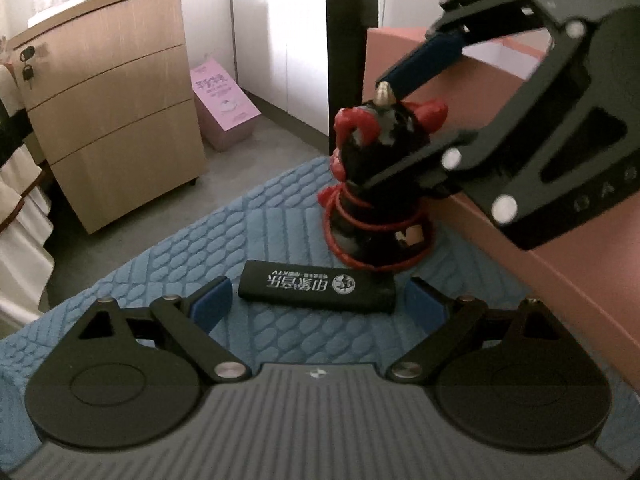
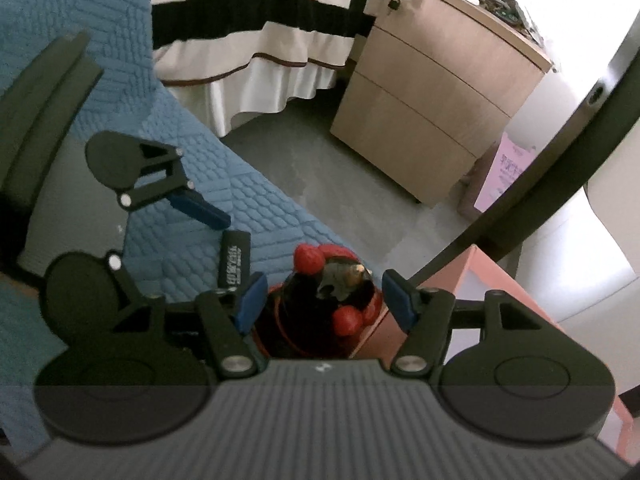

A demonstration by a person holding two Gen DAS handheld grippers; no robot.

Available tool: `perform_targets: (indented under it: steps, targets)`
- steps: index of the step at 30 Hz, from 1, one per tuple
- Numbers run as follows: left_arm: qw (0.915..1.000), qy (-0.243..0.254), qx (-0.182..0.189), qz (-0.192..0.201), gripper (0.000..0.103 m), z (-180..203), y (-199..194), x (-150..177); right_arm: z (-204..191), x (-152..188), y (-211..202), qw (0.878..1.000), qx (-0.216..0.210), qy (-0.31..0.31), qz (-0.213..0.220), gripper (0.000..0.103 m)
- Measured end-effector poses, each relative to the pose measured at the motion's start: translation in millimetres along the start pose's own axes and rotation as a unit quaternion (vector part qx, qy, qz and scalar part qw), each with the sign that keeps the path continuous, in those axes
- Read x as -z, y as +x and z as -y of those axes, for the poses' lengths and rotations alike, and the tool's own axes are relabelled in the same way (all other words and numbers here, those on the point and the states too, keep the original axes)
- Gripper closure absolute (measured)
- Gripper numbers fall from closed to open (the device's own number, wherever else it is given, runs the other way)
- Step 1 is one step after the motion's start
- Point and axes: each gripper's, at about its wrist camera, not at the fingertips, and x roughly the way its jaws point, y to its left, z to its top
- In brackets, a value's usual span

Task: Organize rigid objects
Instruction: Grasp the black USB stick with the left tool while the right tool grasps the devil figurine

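A black and red figurine stands upright on the blue quilt, next to a pink box. A flat black case with white characters lies on the quilt in front of it. My left gripper is open, its blue pads on either side of the case, which it does not hold. My right gripper is open and comes from above, its fingers on either side of the figurine. In the right wrist view the case lies left of the figurine.
A wooden drawer cabinet stands on the grey floor beyond the quilt's edge. A pink paper bag leans by the wall. A dark vertical post rises behind the figurine. A striped cloth hangs nearby.
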Motion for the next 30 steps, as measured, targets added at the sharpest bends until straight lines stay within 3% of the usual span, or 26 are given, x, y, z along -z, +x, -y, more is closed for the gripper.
perform_targets:
  steps: [7, 11, 19, 30]
  targets:
    - [0.9999, 0.001, -0.002, 0.012, 0.008, -1, 2, 1, -4, 0, 3, 1.0, 0.014, -0.018, -0.008, 0.04]
    - [0.9997, -0.004, -0.009, 0.022, 0.016, -1, 1, 2, -5, 1, 4, 0.999, 0.022, -0.028, -0.007, 0.042]
    - [0.9994, -0.012, -0.023, 0.02, 0.016, 4, -4, 3, -7, 2, 2, 0.999, 0.027, -0.034, -0.006, 0.043]
    - [0.9942, -0.094, -0.052, 0.014, 0.016, -2, -41, 14, -19, 9, -15, 0.999, 0.016, -0.032, -0.003, 0.043]
